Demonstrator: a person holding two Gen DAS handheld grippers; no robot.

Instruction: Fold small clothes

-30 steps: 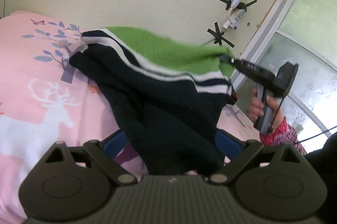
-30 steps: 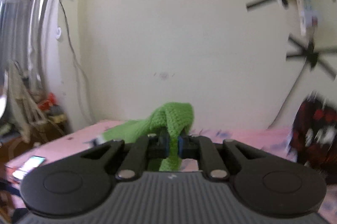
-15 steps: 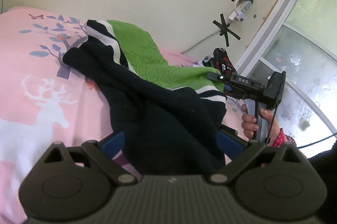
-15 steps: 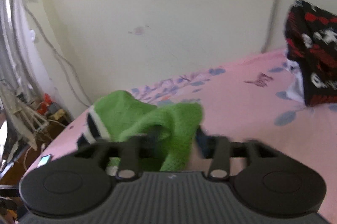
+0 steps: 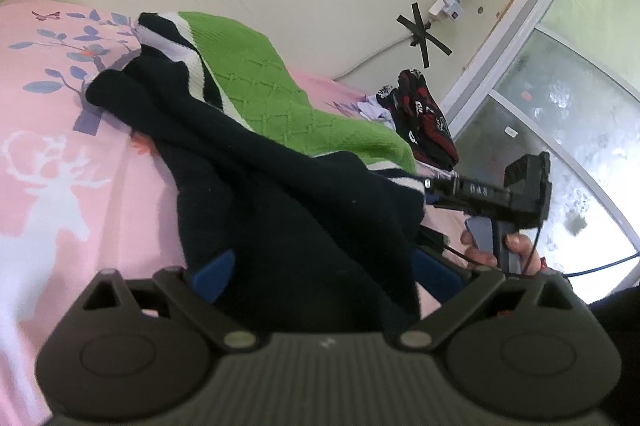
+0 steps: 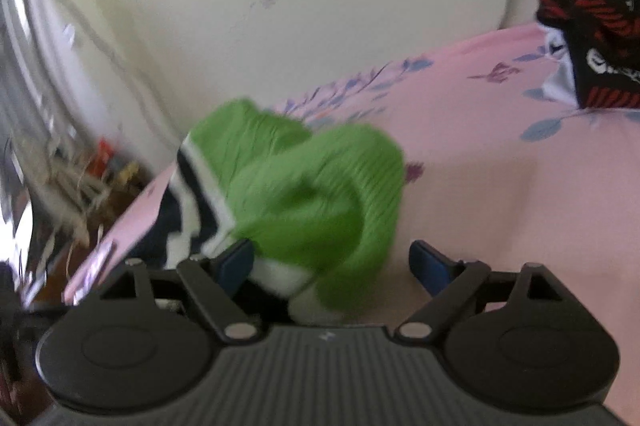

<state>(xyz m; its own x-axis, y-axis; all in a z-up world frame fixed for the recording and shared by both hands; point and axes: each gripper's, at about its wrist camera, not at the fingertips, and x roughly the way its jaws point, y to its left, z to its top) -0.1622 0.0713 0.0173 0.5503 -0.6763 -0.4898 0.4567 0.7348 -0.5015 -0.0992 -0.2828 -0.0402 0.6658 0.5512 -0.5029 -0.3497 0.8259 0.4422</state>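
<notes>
Between right gripper [image 6: 334,262] fingers: green sweater [image 6: 312,186], unpinched | jaws just opened wide | left gripper [image 5: 324,274] spread around its dark part

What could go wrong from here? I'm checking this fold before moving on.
1. The right gripper has just been opening its jaws, and the sweater lies loose between them. The green end is bunched, so the fold may set crooked.
2. The left gripper has dark fabric piled between wide jaws; pulling away could drag the sweater across the bed.
3. The patterned garment lies close by on the bed and could get caught up.
</notes>
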